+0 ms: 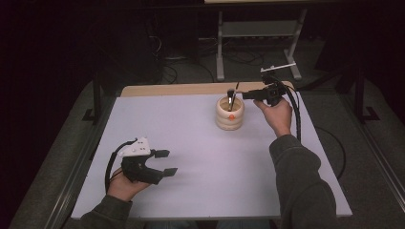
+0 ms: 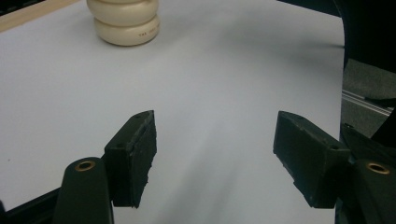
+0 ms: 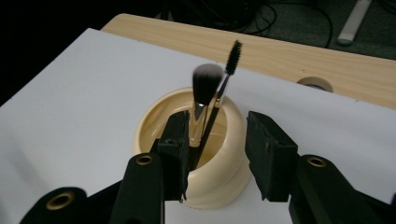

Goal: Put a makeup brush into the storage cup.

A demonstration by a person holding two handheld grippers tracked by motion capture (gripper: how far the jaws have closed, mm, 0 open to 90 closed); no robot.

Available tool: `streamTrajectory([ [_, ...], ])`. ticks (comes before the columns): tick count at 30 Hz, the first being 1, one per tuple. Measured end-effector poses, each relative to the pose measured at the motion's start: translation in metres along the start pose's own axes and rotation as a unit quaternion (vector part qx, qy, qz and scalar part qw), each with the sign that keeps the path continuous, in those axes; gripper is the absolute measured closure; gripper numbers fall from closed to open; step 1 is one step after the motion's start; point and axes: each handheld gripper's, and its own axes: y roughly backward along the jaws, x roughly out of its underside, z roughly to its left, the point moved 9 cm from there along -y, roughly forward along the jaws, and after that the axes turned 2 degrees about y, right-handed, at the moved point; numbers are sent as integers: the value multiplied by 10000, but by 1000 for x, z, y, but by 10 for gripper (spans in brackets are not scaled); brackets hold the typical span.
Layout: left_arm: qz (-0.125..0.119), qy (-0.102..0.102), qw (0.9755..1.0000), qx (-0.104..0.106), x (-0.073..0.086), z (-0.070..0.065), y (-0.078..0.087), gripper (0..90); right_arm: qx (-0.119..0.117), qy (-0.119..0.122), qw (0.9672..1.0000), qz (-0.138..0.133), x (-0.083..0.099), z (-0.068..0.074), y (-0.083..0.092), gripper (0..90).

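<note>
A cream ribbed cup point(image 1: 229, 114) stands at the back right of the white table top point(image 1: 191, 143). In it stand a makeup brush point(image 3: 205, 86) with a dark fluffy head and a thin mascara wand point(image 3: 233, 53), both upright and leaning together. My right gripper point(image 1: 243, 95) hovers over the cup's point(image 3: 224, 154) right side, jaws open; the brush handle lies close against the left jaw in the right gripper view, and the other jaw stands clear of it. My left gripper point(image 1: 166, 162) rests low at the front left, open and empty point(image 2: 215, 154), facing the cup point(image 2: 125, 21).
A wooden strip point(image 1: 167, 89) runs along the table's far edge, with a round pale ring point(image 3: 315, 83) set in it. A grey metal stand point(image 1: 258, 33) and cables sit on the dark floor behind. The right gripper's cable point(image 1: 297, 114) hangs past the table's right edge.
</note>
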Motion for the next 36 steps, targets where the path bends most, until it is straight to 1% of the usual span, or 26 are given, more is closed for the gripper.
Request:
streamTrajectory([
  [1, 1, -5, 10000, -9, 0, 0, 0, 296, -18, -24, 10000, 6, 1, 2, 0, 583],
  [4, 36, -22, 10000, -24, 1, 1, 0, 294, -59, 54, 10000, -22, 5, 5, 2, 571],
  [6, -1, -4, 10000, -32, 0, 0, 0, 293, -57, 104, 9999, -76, 7, 5, 3, 564],
  [11, -26, 38, 10000, -46, 0, 0, 0, 292, -132, 130, 9997, -140, 11, 8, 10, 541],
  [13, -37, 43, 10000, -59, -1, 1, 0, 291, -156, 180, 9995, -191, 12, 8, 13, 533],
  [15, -10, 32, 10000, -66, 0, 1, 0, 291, -177, 193, 9994, -208, 14, 9, 15, 523],
  [17, 40, -24, 10000, -80, 1, 2, 0, 290, -220, 201, 9993, -242, 16, 10, 18, 504],
  [24, 25, -29, 9999, -121, 1, 3, -1, 284, -281, 285, 9987, -324, 20, 12, 25, 471],
  [26, 16, -1, 9999, -136, 1, 3, -1, 283, -298, 305, 9985, -343, 22, 12, 27, 464],
  [28, 15, 15, 9999, -149, 1, 3, -1, 283, -307, 316, 9983, -374, 22, 13, 28, 458],
  [30, 33, -1, 9998, -172, 1, 4, -1, 283, -364, 269, 9978, -485, 24, 14, 31, 447],
  [35, 36, 18, 9998, -211, 2, 5, 0, 281, -376, 223, 9977, -519, 33, 12, 34, 432],
  [36, 36, -4, 9998, -220, 2, 5, 0, 279, -390, 212, 9976, -528, 35, 12, 35, 430],
])
